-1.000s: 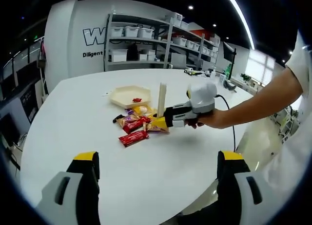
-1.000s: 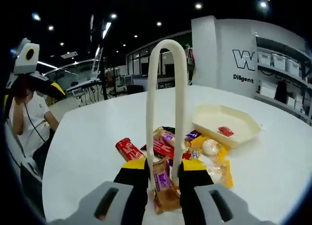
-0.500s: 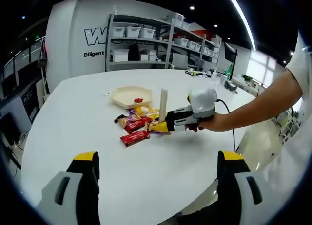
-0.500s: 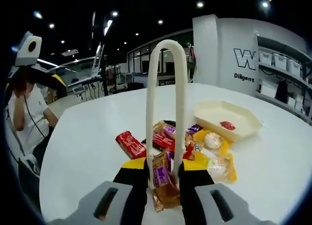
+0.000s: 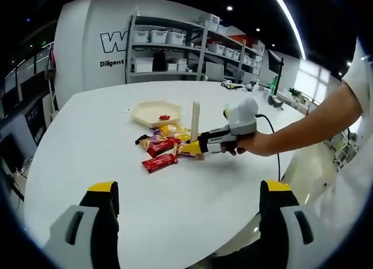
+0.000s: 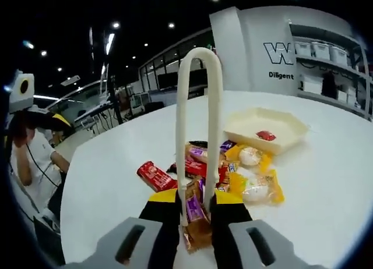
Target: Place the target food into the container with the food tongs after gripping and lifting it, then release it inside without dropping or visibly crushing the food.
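Several snack packets (image 6: 233, 176) crowd between tongs (image 6: 198, 123), clamped in right jaws, and tray (image 6: 265, 126); left jaws wide.

My left gripper view looks from the table's (image 5: 87, 158) near edge, well back. My right gripper view sits close, low. Both share the snack pile (image 5: 166, 147) (image 6: 233, 176).

A large round white table (image 5: 87, 141) is seen in the foreground. Behind it, a metal shelving unit (image 5: 175, 50) stocked with white plastic bins is set against a white wall bearing dark lettering (image 5: 113, 45). A long ceiling light strip (image 5: 285, 21) runs above the table; to its right, bright windows (image 5: 306, 77) are visible. Beyond its far side, what may be office desks (image 6: 111, 109) are faintly made out.
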{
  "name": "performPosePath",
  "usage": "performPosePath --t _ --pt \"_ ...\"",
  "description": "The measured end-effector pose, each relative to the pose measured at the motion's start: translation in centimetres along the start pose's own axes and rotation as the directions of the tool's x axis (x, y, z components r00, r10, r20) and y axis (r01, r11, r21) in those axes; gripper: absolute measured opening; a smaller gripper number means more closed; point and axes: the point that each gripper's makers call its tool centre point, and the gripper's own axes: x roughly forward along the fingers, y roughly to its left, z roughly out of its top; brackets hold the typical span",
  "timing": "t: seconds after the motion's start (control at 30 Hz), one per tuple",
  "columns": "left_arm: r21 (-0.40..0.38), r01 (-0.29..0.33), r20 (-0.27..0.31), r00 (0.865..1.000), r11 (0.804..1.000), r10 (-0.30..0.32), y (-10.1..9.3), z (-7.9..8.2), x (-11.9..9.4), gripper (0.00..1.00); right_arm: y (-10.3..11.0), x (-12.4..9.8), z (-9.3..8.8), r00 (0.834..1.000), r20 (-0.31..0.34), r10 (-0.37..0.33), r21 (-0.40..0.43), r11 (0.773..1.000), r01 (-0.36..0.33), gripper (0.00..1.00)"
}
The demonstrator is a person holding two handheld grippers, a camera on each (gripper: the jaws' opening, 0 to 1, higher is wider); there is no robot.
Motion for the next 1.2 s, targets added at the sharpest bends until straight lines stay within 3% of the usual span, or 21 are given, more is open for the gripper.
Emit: performPosePath --t 0.17,0.47,0.97,1.2 --pt "0.007 0.005 -0.007 1.0 1.0 -0.005 0.0 0.0 0.1 0.99 -0.6 -1.0 1.1 1.0 0.021 -0.006 -0.01 1.0 0.007 0.13" --pt "0.019 0.025 -0.001 1.0 1.0 -0.025 -0.6 0.3 0.7 0.99 -2.2 -2.9 4.7 0.997 0.075 -0.03 -0.007 0.999 0.031 0.14" --pt "0.014 0.027 0.011 1.0 1.0 -0.027 -0.3 0.5 0.5 0.99 -3.8 -2.9 9.6 0.995 0.095 -0.039 -0.007 0.999 0.04 0.13" --pt "-0.002 0.033 0.026 0.999 0.999 -0.033 -0.2 0.8 0.6 0.99 -4.5 -2.6 10.5 0.996 0.077 -0.041 -0.03 0.999 0.044 0.14"
